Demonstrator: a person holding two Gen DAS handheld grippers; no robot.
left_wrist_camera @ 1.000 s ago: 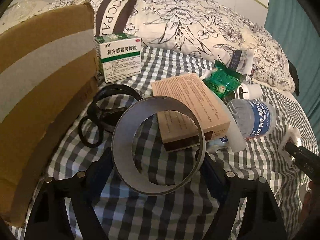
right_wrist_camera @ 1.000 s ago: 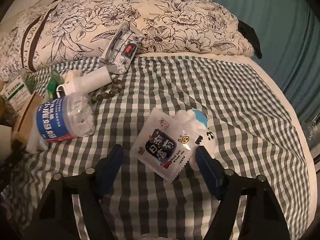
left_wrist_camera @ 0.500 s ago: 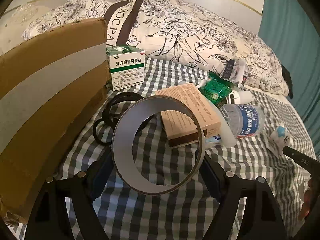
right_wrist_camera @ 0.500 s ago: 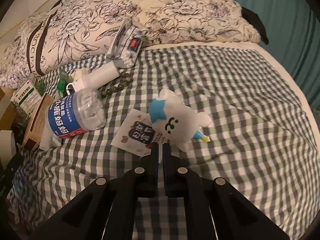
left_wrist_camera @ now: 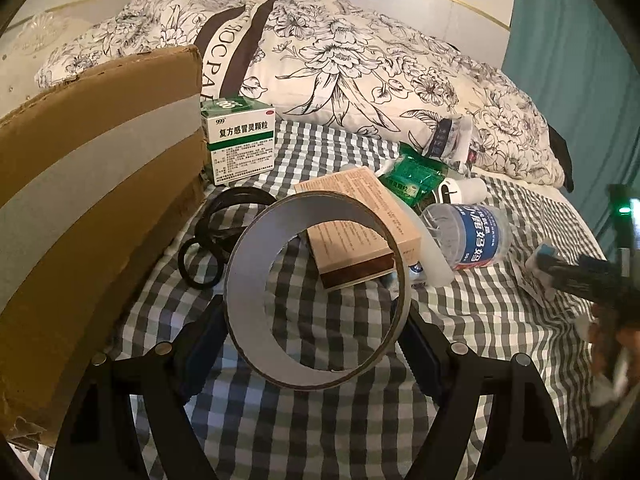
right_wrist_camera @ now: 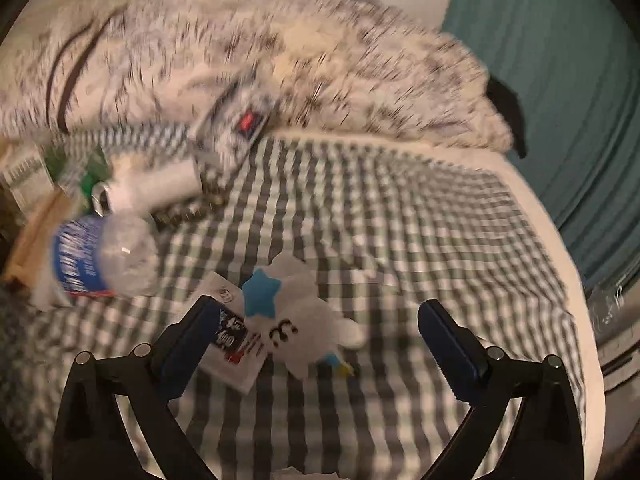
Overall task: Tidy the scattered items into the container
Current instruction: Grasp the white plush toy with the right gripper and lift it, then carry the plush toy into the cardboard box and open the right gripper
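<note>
My left gripper [left_wrist_camera: 314, 332] is shut on a wide grey tape roll [left_wrist_camera: 256, 344], held on edge above the checked bedsheet, with the cardboard box [left_wrist_camera: 92, 200] close on its left. The right gripper [right_wrist_camera: 316, 312] has its jaws opening wide. A white plush toy with a blue star [right_wrist_camera: 304, 320] lies on the sheet between them, untouched, overlapping a white sachet [right_wrist_camera: 236, 344] by the left finger. The right wrist view is blurred by motion.
Scattered on the sheet are a green-and-white medicine box [left_wrist_camera: 240, 140], black rings [left_wrist_camera: 224, 216], a tan carton [left_wrist_camera: 352, 224], a green packet [left_wrist_camera: 412, 180], a water bottle [left_wrist_camera: 468, 236] and a white tube [right_wrist_camera: 156, 184]. Floral pillows [left_wrist_camera: 360, 72] lie behind, and a teal curtain [right_wrist_camera: 560, 80] hangs at the right.
The right gripper closed fully, then sprang wide open and shifted over the plush toy, which now lies on the sachet. The left gripper keeps its hold on the tape roll.
</note>
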